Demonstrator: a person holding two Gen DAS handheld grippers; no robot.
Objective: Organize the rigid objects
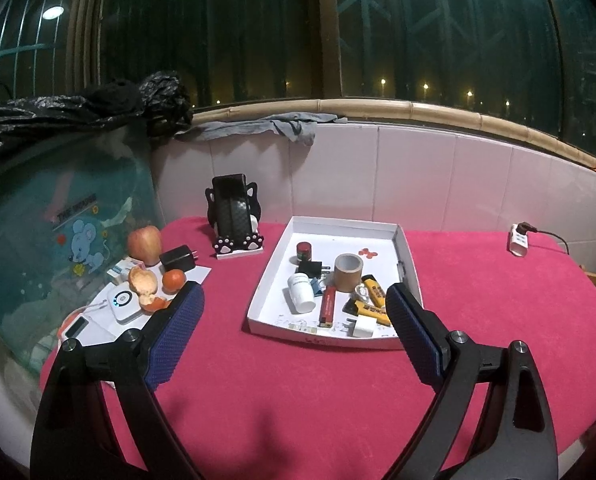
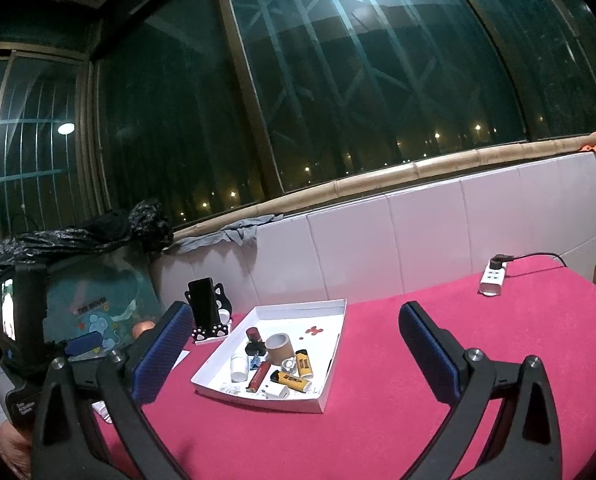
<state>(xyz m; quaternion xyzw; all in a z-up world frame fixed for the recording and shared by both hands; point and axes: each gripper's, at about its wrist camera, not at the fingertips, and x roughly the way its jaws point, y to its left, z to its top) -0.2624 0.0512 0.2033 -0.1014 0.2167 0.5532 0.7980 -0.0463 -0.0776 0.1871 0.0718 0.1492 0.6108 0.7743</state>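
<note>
Left gripper (image 1: 294, 308) agape and empty above the red cloth (image 1: 298, 392), right gripper (image 2: 294, 344) likewise wide and empty, white tray (image 1: 407, 256) on cloth ahead, holding tape roll (image 1: 348, 272), white bottle (image 1: 300, 293), red lighter (image 1: 327, 306), yellow lighters (image 1: 373, 290), white plug (image 1: 362, 327)

We counted one tray (image 1: 407, 258) holding one tape roll (image 1: 348, 272), one white bottle (image 1: 301, 293), one red jar (image 1: 304, 251), two yellow lighters (image 1: 373, 290) and one red lighter (image 1: 327, 306); beside it were one apple (image 1: 144, 245) and one tangerine (image 1: 174, 280).
</note>
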